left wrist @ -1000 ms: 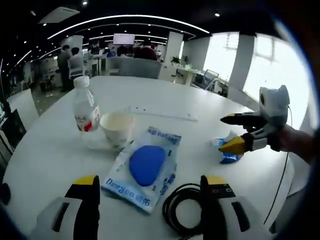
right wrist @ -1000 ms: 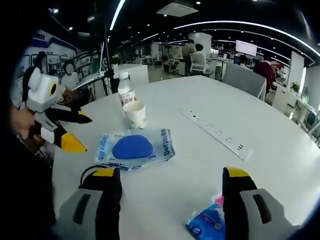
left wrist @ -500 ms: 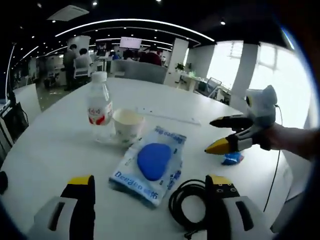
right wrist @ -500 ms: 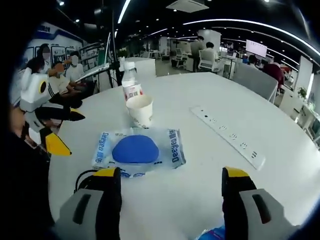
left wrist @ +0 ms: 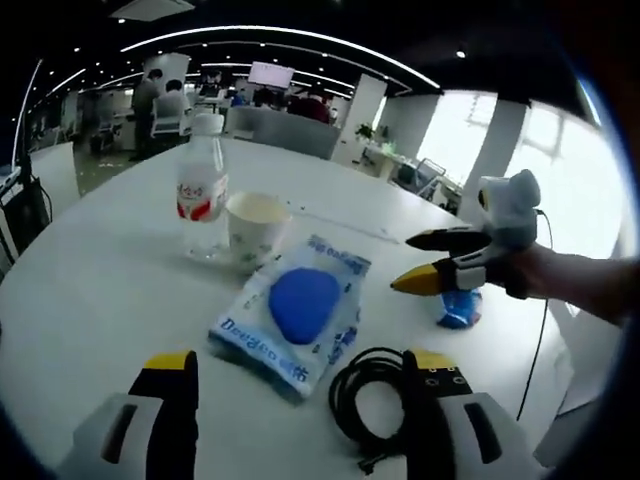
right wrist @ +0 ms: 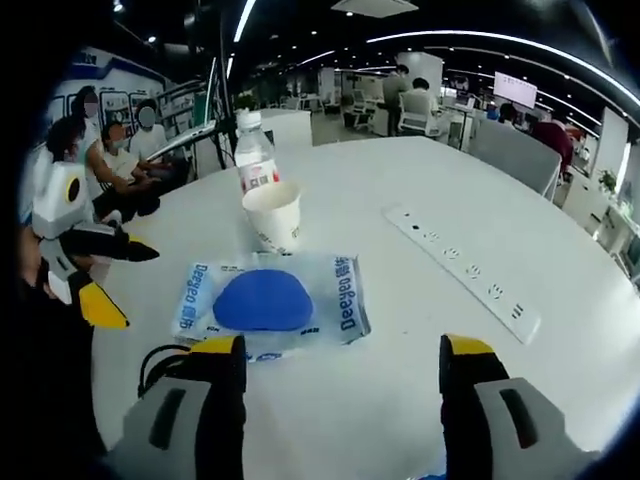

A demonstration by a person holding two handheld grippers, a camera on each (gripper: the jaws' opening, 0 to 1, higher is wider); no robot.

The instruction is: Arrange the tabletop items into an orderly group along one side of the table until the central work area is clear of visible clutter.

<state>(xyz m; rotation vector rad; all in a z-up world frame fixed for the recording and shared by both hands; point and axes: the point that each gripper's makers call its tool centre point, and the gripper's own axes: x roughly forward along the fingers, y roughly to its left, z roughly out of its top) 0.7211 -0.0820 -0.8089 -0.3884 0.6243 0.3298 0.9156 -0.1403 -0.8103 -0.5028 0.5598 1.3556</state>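
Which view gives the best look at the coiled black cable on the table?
The left gripper view: the black cable lies as an almost whole loop on the white table, beside the blue-pad packet and between that gripper's jaws. The right gripper view catches only an arc of it at the lower left, behind its own jaw.

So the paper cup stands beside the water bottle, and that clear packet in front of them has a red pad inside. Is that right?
Not quite: the pad inside the clear packet is blue, not red, as the right gripper view shows plainly. The rest holds: the paper cup stands beside the water bottle, and the packet lies in front of them on the white table.
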